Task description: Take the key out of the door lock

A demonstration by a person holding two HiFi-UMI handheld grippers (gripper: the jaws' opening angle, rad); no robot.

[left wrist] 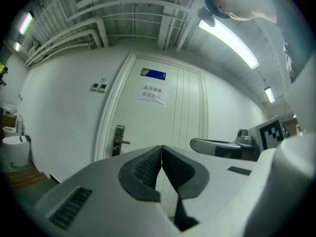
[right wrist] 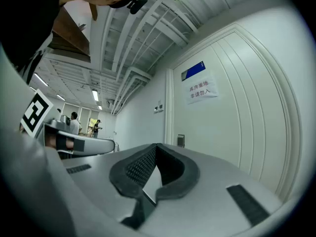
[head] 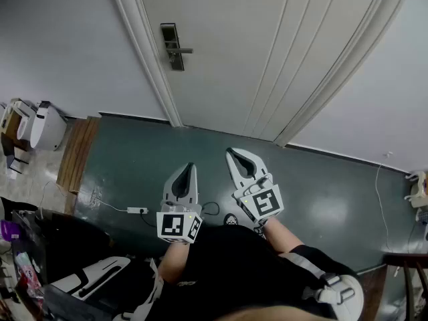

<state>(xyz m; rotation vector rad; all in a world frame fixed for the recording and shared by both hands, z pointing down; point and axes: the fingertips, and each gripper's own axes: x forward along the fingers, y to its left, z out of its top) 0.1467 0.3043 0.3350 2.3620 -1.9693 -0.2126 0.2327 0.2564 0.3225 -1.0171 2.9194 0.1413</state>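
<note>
Tongs were both pinched tight, empty: left tongs (head: 191, 167), right tongs (head: 230, 152). Door lock (head: 173, 47) sat well ahead, leftward; I couldn't spot the key. Arriving clamped, I'd have bumped the key, not gripped it.

The head view looks steeply down on the floor (head: 134, 172) and the far door (head: 267, 52). Both gripper views look level along their fingers (left wrist: 143, 169) at that same door.

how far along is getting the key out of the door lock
Nothing looks done yet. The left gripper and right gripper are both shut, empty and well short of the door lock. The key is too small to make out. Left: approach, grip, pull.
</note>
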